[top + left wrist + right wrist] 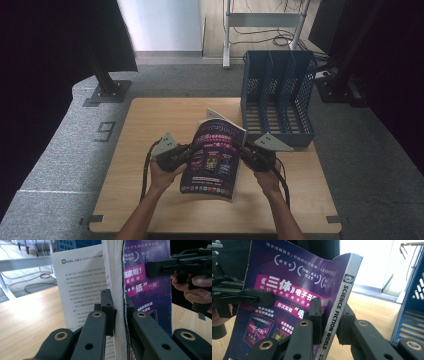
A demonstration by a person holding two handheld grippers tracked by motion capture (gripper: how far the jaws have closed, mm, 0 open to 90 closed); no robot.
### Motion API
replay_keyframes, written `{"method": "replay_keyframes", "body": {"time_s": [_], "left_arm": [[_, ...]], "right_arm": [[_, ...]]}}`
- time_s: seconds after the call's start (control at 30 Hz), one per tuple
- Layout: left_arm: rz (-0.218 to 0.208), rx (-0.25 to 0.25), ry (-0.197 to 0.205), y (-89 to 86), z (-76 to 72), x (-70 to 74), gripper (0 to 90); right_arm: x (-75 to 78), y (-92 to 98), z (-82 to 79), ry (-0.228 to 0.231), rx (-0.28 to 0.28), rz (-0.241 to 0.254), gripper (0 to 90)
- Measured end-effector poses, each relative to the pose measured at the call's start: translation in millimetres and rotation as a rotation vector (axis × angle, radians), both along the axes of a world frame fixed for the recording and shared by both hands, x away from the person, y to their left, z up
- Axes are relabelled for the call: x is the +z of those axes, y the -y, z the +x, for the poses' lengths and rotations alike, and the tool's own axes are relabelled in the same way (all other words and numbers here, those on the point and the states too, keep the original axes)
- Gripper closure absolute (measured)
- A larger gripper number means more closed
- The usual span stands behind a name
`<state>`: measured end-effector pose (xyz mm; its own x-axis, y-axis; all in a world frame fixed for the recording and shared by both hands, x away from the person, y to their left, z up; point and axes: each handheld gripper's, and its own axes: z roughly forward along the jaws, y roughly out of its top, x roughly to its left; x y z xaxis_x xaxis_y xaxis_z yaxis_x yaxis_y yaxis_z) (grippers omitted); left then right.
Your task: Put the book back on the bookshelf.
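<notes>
— Two grippers, one magazine between them. It's held up off the wooden table, near the person's edge, its purple cover facing back toward them.

— Which side does each one take?

— From the magazine's middle, the left gripper comes in at nine o'clock and the right gripper at three. In the left gripper view its jaws are clenched on the thick block of page edges, one pad flat against the paper, with a loose white printed page fanned out to the side. In the right gripper view the jaws sit either side of the spine edge, where "SCIENCE FICTION WORLD" runs down the grey strip. One finger lies on the cover and the other is behind, grasping the magazine.

— Is it flat?

— No, it's tilted, top edge away from the person, and the cover bows a little. A page sticks up behind the top edge.

— And farther back?

— At about one o'clock from the magazine a blue mesh file rack stands on the table's far right corner, open slots toward the person. It sits just beyond the right gripper, apart from the magazine. Past the table, grey carpet, a metal stand at eleven o'clock, and cables on the floor at twelve.
</notes>
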<state>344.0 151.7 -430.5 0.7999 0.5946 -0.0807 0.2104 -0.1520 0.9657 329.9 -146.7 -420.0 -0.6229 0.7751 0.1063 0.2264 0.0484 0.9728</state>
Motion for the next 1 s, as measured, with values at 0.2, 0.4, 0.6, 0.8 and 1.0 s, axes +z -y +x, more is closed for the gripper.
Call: {"method": "replay_keyframes", "body": {"time_s": [0.2, 0.4, 0.6, 0.8, 1.0], "left_arm": [[0.011, -0.015, 0.016, 0.9, -3.4, -3.5, 84.9], [-0.007, -0.014, 0.014, -1.3, -8.1, -15.1, 84.6], [-0.027, -0.023, 0.016, -7.3, -11.0, -17.6, 82.1], [-0.026, -0.009, 0.016, -8.3, -9.7, -19.4, 75.7], [-0.029, 0.005, 0.012, -8.6, -7.2, -20.5, 72.8]], "right_arm": [[2.7, 2.2, -4.0, 0.042, 0.001, 0.000, 78.0], [-2.3, 1.3, -15.8, 0.072, 0.014, -0.010, 79.5], [-2.2, 2.1, -23.6, 0.096, 0.040, -0.013, 79.8], [-2.7, 1.3, -25.4, 0.105, 0.046, -0.012, 80.0], [-3.3, 2.3, -26.4, 0.109, 0.059, -0.002, 80.1]]}}
